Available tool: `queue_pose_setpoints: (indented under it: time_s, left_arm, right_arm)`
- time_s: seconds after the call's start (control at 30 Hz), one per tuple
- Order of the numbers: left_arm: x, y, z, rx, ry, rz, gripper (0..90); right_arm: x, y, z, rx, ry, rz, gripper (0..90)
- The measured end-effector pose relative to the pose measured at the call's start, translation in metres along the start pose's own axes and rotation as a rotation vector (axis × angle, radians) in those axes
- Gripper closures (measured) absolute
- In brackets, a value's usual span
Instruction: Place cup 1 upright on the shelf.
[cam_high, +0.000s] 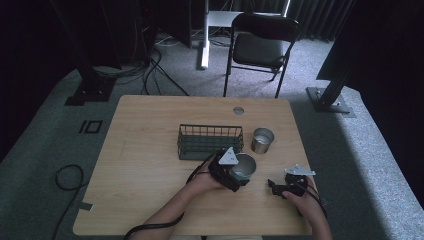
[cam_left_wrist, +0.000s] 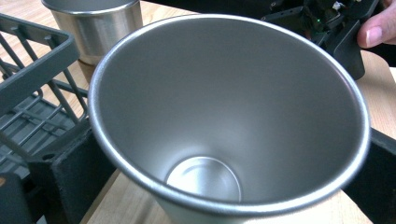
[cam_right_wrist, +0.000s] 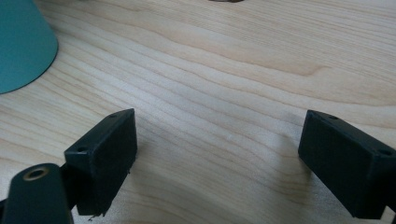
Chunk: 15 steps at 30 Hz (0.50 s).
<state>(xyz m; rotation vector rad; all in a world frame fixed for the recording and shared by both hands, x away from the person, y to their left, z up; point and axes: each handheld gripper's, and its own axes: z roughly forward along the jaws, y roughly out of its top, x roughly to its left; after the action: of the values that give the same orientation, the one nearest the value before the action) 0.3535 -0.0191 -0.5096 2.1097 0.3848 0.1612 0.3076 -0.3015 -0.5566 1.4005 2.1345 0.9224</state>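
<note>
My left gripper (cam_high: 239, 175) is shut on an empty steel cup (cam_high: 244, 166) just in front of the wire basket (cam_high: 210, 141). In the left gripper view the cup (cam_left_wrist: 224, 107) sits tilted between the two black jaws, its open mouth facing the camera. A second steel cup (cam_high: 262, 140) stands upright to the right of the basket, also seen as the second cup (cam_left_wrist: 95, 23) beyond the held one. My right gripper (cam_high: 273, 186) rests near the table's front right, open. In its own view the right gripper (cam_right_wrist: 224, 140) has only bare wood between its jaws.
The dark wire basket (cam_left_wrist: 32, 88) lies close to the left of the held cup. A teal rounded shape (cam_right_wrist: 18, 42) sits at the left edge of the right gripper view. A folding chair (cam_high: 260, 47) stands behind the wooden table (cam_high: 145, 165). A cable hole (cam_high: 238, 110) marks the far edge.
</note>
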Motion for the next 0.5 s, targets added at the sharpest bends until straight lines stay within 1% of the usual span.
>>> queue_pose_setpoints:
  time_s: [0.07, 0.17, 0.3, 0.4, 0.47, 0.5]
  left_arm:
    - [0.001, 0.000, 0.002, 0.001, -0.004, -0.005, 1.6]
    - [0.001, 0.000, 0.004, 0.003, 0.001, 0.000, 1.6]
    - [-0.001, 0.000, 0.008, -0.012, -0.004, -0.001, 1.6]
    - [-0.001, 0.002, 0.012, -0.018, 0.004, -0.004, 1.6]
    - [-0.001, 0.003, 0.013, -0.018, 0.000, -0.002, 1.6]
    - [-0.001, 0.003, 0.013, -0.018, 0.006, 0.002, 1.6]
  right_arm:
    - [0.000, 0.000, 0.000, 0.000, 0.000, 0.000, 11.3]
    - [0.000, 0.000, 0.000, 0.000, 0.000, 0.000, 11.2]
    - [0.000, 0.000, 0.000, 0.000, 0.000, 0.000, 11.3]
    - [0.000, 0.000, 0.000, 0.000, 0.000, 0.000, 11.2]
    - [0.000, 0.000, 0.000, 0.000, 0.000, 0.000, 11.2]
    - [0.000, 0.000, 0.000, 0.000, 0.000, -0.001, 11.2]
